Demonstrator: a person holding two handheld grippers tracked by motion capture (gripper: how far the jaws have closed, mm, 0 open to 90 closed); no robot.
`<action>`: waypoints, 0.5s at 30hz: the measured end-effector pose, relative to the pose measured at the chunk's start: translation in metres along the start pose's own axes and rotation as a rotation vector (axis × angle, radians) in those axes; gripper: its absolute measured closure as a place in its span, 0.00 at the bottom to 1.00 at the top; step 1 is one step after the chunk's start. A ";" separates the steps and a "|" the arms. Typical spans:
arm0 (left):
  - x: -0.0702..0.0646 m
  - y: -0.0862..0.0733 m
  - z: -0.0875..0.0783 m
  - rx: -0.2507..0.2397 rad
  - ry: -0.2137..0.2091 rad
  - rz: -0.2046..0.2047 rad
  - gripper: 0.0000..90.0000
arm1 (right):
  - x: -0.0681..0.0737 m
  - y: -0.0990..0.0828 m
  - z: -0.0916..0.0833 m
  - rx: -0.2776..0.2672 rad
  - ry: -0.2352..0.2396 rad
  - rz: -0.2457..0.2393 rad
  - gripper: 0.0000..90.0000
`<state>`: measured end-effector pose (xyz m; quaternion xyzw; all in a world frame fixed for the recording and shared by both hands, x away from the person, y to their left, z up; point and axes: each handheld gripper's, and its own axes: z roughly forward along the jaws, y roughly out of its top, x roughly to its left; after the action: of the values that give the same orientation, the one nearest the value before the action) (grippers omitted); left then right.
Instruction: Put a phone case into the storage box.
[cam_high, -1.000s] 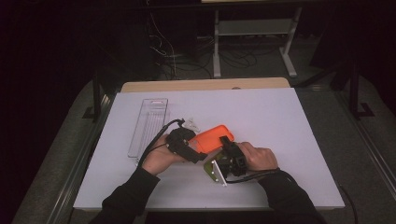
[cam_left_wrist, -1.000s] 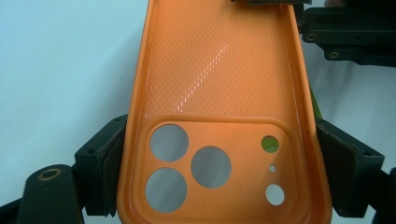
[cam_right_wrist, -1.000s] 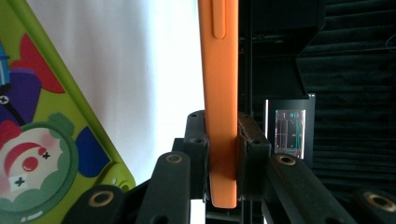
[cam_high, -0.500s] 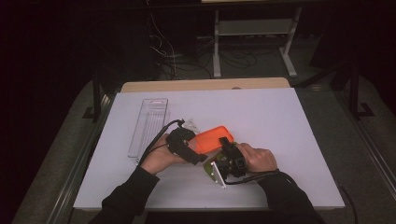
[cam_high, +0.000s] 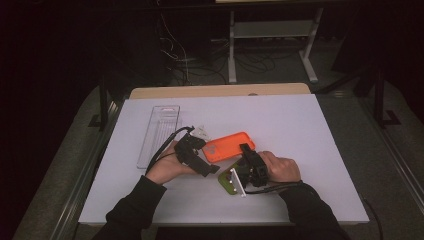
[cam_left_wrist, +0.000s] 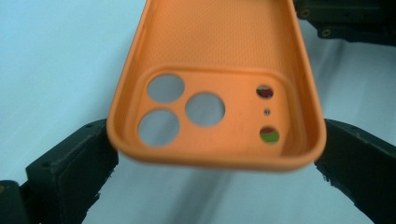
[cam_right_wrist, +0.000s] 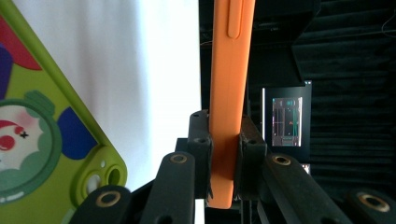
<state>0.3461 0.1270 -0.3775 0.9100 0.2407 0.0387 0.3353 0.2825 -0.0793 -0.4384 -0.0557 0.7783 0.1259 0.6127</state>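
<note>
An orange phone case (cam_high: 227, 146) lies tilted in the middle of the white mat, inner side up, its camera cutouts (cam_left_wrist: 182, 107) facing the left gripper. My left gripper (cam_high: 207, 157) straddles that end; its jaws have just been opening and stand wide on either side of the case (cam_left_wrist: 219, 70), with neither pad pressing on it. My right gripper (cam_high: 245, 151) is shut on the case's long edge (cam_right_wrist: 227, 140), which runs upright between its pads (cam_right_wrist: 201, 144). A green phone case with a cartoon print (cam_right_wrist: 42, 140) lies flat beside it (cam_high: 226, 181).
A clear plastic tray (cam_high: 159, 131) lies lengthwise at the mat's left. A small white object (cam_high: 202, 132) sits just beyond the left hand. The white mat (cam_high: 310, 130) has bare room to the right and far side. Dark stands and cables are behind the table.
</note>
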 end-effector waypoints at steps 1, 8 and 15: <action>0.000 0.000 0.000 -0.005 0.001 -0.006 0.00 | 0.000 -0.001 0.000 0.006 -0.003 0.008 0.87; 0.003 -0.001 -0.003 0.024 0.012 0.031 0.00 | -0.004 -0.008 0.002 0.024 0.012 0.040 0.87; 0.005 -0.001 -0.005 0.021 0.025 0.045 0.00 | -0.013 -0.014 0.001 0.030 0.019 0.116 0.87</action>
<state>0.3490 0.1330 -0.3745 0.9181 0.2248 0.0551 0.3217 0.2896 -0.0934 -0.4279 -0.0025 0.7877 0.1492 0.5978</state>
